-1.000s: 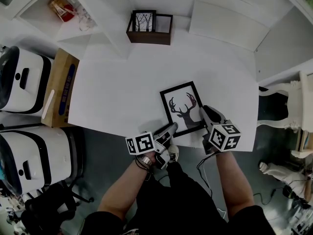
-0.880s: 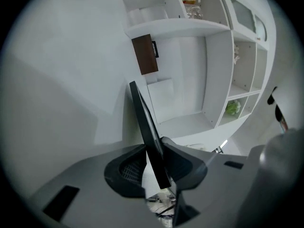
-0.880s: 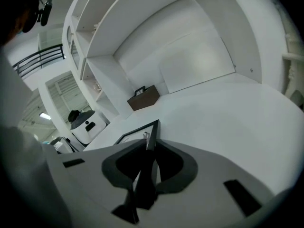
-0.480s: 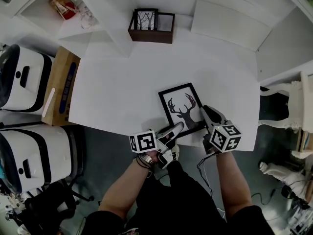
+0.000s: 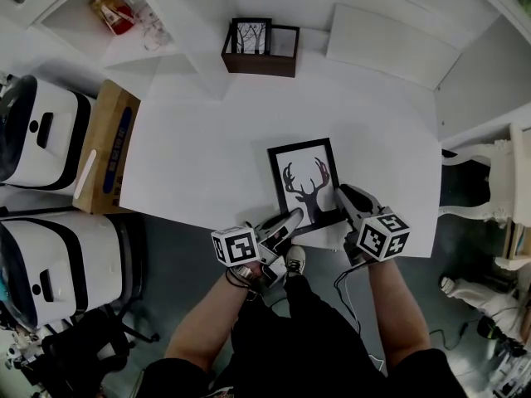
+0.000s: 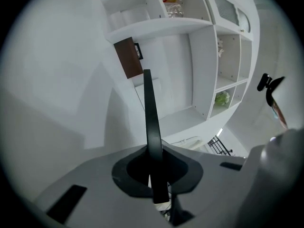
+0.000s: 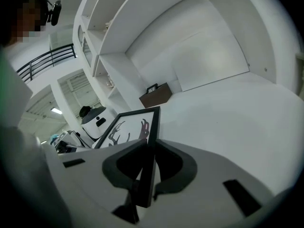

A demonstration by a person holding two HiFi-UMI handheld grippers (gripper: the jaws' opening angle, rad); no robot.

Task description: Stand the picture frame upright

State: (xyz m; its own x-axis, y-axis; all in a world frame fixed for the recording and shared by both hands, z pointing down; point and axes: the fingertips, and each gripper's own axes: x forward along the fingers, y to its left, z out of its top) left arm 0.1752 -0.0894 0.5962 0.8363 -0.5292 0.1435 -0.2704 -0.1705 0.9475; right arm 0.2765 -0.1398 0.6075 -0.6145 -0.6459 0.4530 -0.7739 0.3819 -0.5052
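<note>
The left gripper [image 6: 154,167] has just been closing its jaws, and they now pinch the black edge of the picture frame [image 6: 150,113], which runs edge-on between the pads. The right gripper [image 7: 145,167] is likewise clamped on the frame's rim, with the deer print in sight just beyond its jaws. From the head view, the left gripper holds the frame by its near left corner and the right gripper by its right side, close to the near right corner. The frame itself sits at the near edge of the white table [image 5: 207,139], print facing up and still close to flat; whether its near edge is clear of the tabletop cannot be told. A brown box [image 5: 257,52] with another small picture stands well apart at the far side. By the look of it, the two-handed grip is secured, while tipping the frame up and setting it to stand remain to be done.
</note>
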